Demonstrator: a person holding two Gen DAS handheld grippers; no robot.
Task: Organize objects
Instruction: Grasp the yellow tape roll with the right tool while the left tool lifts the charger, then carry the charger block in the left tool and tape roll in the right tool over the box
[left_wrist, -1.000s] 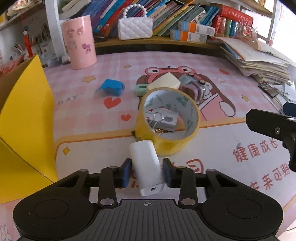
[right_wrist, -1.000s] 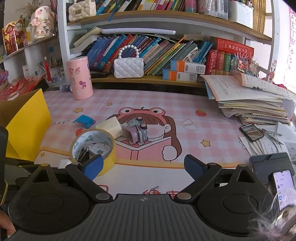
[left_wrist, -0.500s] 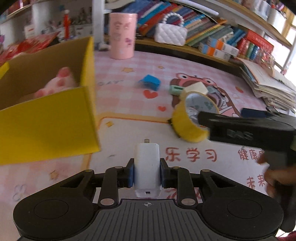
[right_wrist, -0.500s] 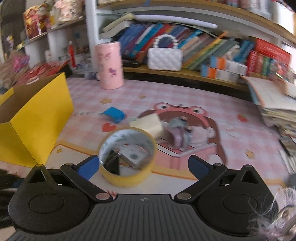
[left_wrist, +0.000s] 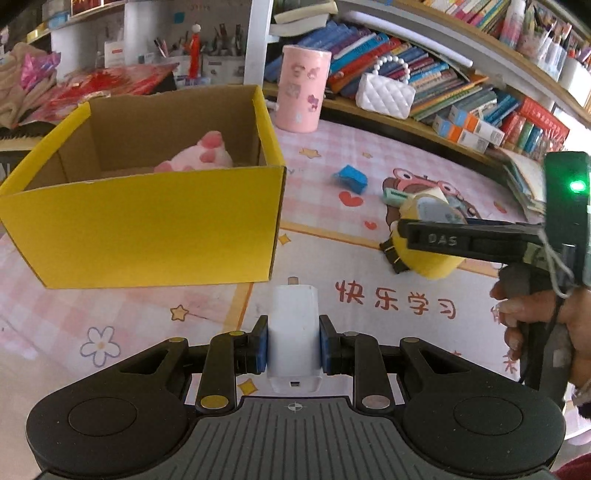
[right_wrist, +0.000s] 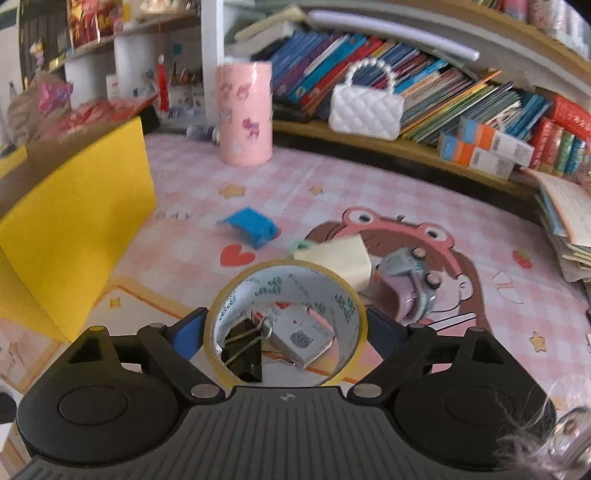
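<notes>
My left gripper (left_wrist: 293, 341) is shut on a white charger (left_wrist: 293, 332) and holds it above the mat, just in front of the yellow cardboard box (left_wrist: 147, 221). A pink plush toy (left_wrist: 201, 157) lies in the box. My right gripper (right_wrist: 286, 330) has its blue pads on both sides of a yellow tape roll (right_wrist: 288, 280), which also shows in the left wrist view (left_wrist: 428, 254); whether the pads press on it I cannot tell. A black binder clip (right_wrist: 243, 350) and a small grey box (right_wrist: 301, 338) lie inside the roll.
On the pink mat lie a blue clip (right_wrist: 251, 227), a yellow sticky-note pad (right_wrist: 340, 258) and a purple toy camera (right_wrist: 410, 291). A pink cylinder (right_wrist: 243, 114) and a white purse (right_wrist: 365, 109) stand at the back by the bookshelf. Stacked papers (right_wrist: 569, 221) lie right.
My left gripper lifted the charger off the mat and swung left to face the box. My right gripper moved forward until its fingers came around the tape roll.
</notes>
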